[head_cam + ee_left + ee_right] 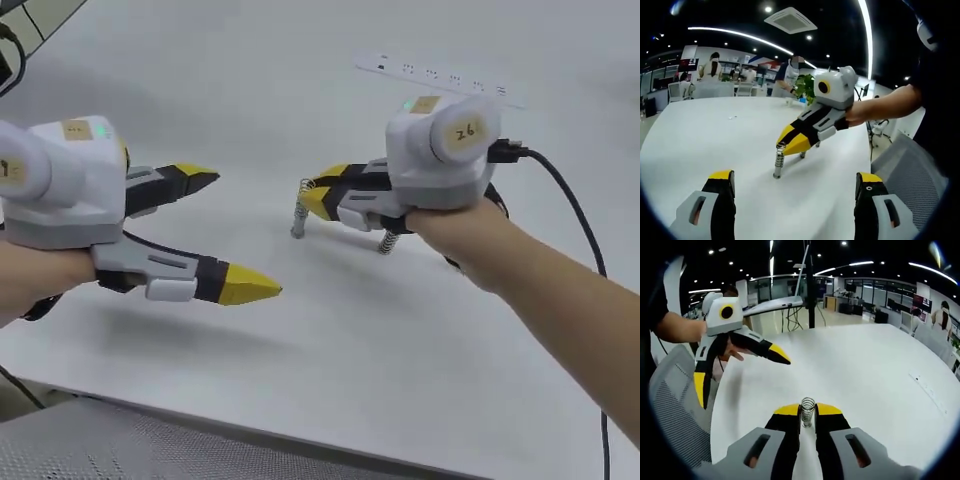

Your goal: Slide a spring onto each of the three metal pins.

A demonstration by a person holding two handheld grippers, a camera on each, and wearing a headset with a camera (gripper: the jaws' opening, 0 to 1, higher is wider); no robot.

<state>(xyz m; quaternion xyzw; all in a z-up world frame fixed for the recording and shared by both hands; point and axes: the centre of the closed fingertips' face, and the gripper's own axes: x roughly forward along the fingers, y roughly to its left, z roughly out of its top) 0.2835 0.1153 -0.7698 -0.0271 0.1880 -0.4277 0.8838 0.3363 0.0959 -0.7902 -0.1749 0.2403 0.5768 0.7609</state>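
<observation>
Two hand-held claws over a white bench point(400, 350); one spring gripped at the right claw.

Nearest, left claw point(247, 235), yellow-tipped, held clear above the bench with its jaws wide apart and nothing between them; own view point(795, 176) looks across at the other tool. Next, right claw point(312, 195), jaws drawn together and clamped on the top of a spring point(299, 215), seen end-on between the tips in the right gripper view point(808, 412). The spring stands roughly upright; a slim metal pin point(775, 173) shows below the coil, its foot on the bench. A second spring point(386, 241) stands beneath the right gripper's body. A black cable point(560, 190) trails from that gripper. Farthest, a white power strip point(440, 78) lies on the bench.
</observation>
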